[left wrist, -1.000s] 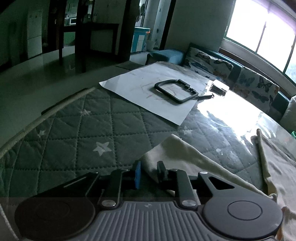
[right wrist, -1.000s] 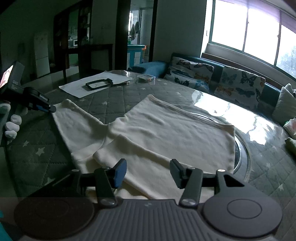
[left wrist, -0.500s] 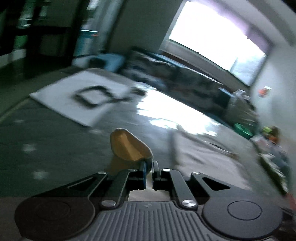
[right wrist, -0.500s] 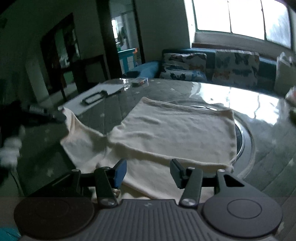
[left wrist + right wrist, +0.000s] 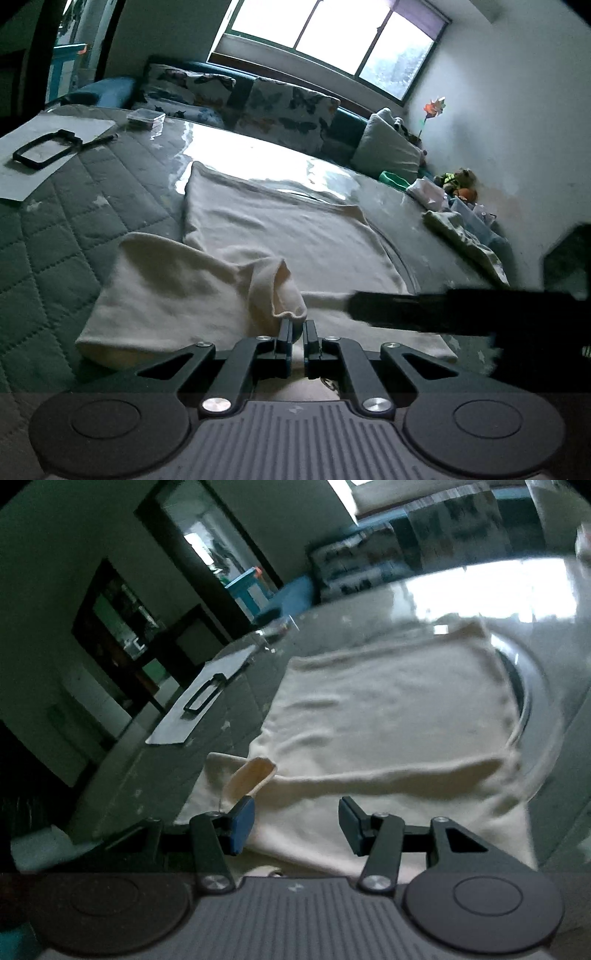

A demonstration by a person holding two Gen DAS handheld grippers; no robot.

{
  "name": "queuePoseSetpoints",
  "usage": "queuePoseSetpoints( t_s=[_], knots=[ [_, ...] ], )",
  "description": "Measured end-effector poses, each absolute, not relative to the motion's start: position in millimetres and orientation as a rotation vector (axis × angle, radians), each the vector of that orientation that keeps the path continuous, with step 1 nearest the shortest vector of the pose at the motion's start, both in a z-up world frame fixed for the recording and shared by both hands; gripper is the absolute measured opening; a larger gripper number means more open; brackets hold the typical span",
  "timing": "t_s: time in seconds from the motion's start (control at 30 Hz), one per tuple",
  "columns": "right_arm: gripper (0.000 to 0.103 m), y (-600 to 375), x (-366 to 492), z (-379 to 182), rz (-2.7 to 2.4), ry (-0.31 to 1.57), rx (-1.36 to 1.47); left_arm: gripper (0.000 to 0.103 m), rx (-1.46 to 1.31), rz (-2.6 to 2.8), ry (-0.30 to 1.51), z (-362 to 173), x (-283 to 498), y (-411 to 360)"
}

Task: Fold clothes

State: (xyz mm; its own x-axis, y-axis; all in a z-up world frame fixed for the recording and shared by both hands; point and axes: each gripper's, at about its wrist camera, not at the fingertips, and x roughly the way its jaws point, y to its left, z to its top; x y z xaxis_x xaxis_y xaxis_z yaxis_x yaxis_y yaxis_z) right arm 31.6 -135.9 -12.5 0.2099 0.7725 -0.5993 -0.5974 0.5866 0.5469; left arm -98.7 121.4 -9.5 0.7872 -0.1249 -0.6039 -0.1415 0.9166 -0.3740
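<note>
The left tongs [image 5: 294, 330] are pinching the cream shirt's [image 5: 288, 229] sleeve [image 5: 273, 291] toward three o'clock while the right tongs [image 5: 297, 825] are gaping empty, so folding is only starting.

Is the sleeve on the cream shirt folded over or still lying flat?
Folded over. The left gripper is shut on the sleeve, whose cuff is lifted over the cream shirt. It is not laid flat yet.

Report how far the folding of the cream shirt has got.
Early. In hand: the left gripper is shut on the sleeve cuff, carrying it over the cream shirt. Done: nothing finished. Left: the body lies spread flat, and the right gripper is open above it.
</note>
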Motion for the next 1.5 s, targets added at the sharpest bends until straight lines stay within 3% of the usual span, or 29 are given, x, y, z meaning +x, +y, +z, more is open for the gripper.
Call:
queuePoseSetpoints(
  t_s=[0.17,0.4,0.53,0.63,0.7,0.8,1.17,1.5],
  knots=[
    [0.052,-118.6,48.8,-32.8,0.991,1.088,0.374,0.006,-0.411,-0.017,0.688,-14.0,-98.9,113.6],
    [0.053,-84.6,45.3,-39.4,0.973,1.082,0.250,0.006,-0.391,-0.020,0.691,-16.2,-107.3,116.8],
    [0.047,-75.9,42.8,-39.3,0.988,1.064,0.222,0.007,-0.387,0.007,0.693,-14.9,-118.2,130.5],
    [0.040,-68.9,39.0,-38.4,0.998,1.045,0.183,0.008,-0.394,0.037,0.685,-12.8,-127.6,142.3],
    [0.020,-64.9,34.9,-36.0,0.994,1.022,0.136,0.008,-0.393,0.057,0.682,-12.1,-134.2,148.0],
    [0.008,-62.4,32.5,-30.5,0.984,1.010,0.099,0.009,-0.388,0.088,0.687,-13.5,-139.5,152.5],
    [0.007,-71.0,15.6,56.2,1.053,0.762,0.026,0.010,-0.420,0.138,0.700,-21.3,-130.8,161.3],
    [0.007,-91.9,7.0,102.5,1.023,0.604,-0.008,0.014,-0.370,0.153,0.733,-26.7,-128.0,150.8]
  ],
)
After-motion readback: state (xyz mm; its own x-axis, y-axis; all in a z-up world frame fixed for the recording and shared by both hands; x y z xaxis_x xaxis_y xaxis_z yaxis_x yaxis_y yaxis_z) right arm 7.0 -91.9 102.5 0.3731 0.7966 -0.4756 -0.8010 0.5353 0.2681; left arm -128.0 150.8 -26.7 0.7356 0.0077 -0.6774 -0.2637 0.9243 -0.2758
